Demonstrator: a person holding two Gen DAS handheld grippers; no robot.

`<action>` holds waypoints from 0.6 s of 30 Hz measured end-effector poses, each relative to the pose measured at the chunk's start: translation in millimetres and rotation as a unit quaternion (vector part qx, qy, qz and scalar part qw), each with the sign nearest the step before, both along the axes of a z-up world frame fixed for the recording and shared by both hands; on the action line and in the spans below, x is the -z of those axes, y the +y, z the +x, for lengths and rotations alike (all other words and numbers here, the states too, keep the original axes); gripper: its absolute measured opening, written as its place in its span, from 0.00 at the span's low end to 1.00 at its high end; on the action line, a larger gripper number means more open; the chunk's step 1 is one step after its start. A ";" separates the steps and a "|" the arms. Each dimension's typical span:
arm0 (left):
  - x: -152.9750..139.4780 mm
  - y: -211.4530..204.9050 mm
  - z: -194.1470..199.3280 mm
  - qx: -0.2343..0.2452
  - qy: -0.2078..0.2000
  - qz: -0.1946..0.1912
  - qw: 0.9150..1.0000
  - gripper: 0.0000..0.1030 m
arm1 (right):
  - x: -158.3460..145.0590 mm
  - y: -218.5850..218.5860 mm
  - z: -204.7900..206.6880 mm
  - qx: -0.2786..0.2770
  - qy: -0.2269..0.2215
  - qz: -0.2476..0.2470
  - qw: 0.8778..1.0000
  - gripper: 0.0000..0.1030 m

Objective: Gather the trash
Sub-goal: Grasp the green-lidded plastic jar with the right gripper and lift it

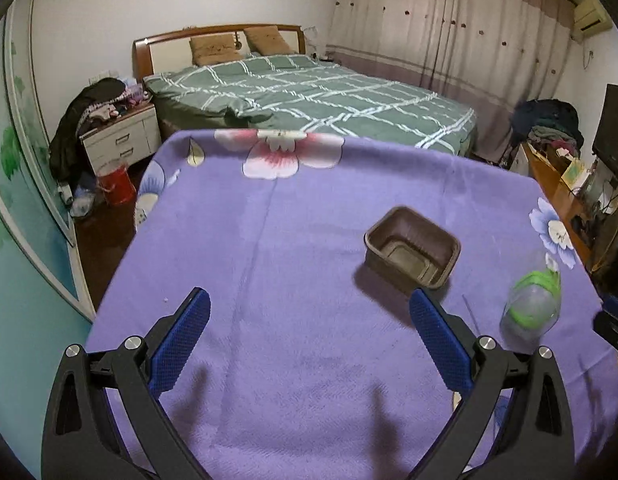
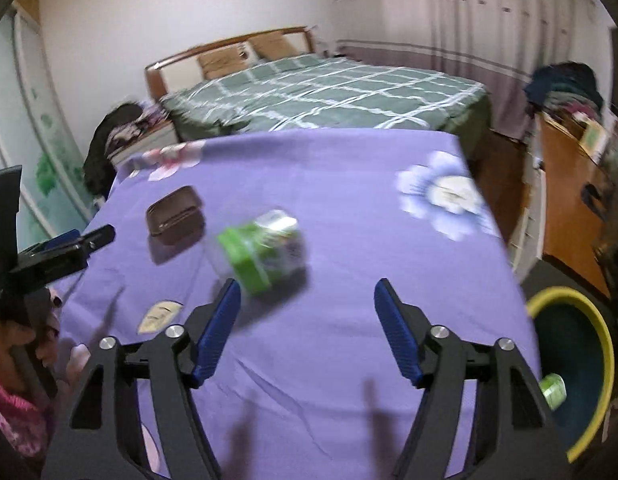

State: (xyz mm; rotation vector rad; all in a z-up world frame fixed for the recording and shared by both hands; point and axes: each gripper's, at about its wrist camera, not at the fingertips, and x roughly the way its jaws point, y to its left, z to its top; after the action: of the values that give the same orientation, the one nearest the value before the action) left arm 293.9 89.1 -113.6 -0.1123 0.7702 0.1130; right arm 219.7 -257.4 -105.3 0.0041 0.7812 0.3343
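A brown plastic tray [image 1: 412,249] [image 2: 175,214] lies on the purple flowered cloth of the table [image 1: 301,240] [image 2: 349,208]. A clear bottle with a green label [image 1: 532,301] [image 2: 265,249] lies on its side to the right of the tray. My left gripper [image 1: 309,312] stands open above the cloth, with nothing between its blue pads; the tray is just beyond its right finger. My right gripper [image 2: 307,296] is open too, empty, with the bottle close ahead of its left finger. The left gripper [image 2: 65,248] also shows at the left edge of the right wrist view.
A dark bin with a yellow rim [image 2: 577,360] stands on the floor off the table's right side, a green-labelled item [image 2: 553,390] inside. Beyond the table are a bed [image 1: 309,92], a nightstand [image 1: 121,140], a red bucket [image 1: 117,186] and a wooden desk [image 2: 569,184]. A hand [image 2: 17,336] holds the left gripper.
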 end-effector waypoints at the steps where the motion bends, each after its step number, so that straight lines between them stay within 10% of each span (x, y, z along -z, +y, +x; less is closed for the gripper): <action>1: 1.8 0.7 0.7 0.002 0.001 -0.002 1.000 0.95 | 0.6 8.1 4.6 -0.009 0.002 -0.002 1.000 0.67; 18: 9.2 -11.7 -1.3 0.011 0.001 0.013 1.000 0.95 | 28.5 54.9 57.6 -0.028 0.021 -0.034 0.999 0.85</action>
State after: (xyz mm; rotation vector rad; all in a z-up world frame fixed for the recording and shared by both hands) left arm 292.6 77.4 -122.8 -0.0782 0.7713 0.1022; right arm 277.3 -202.5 -133.8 -0.0745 0.8350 0.3612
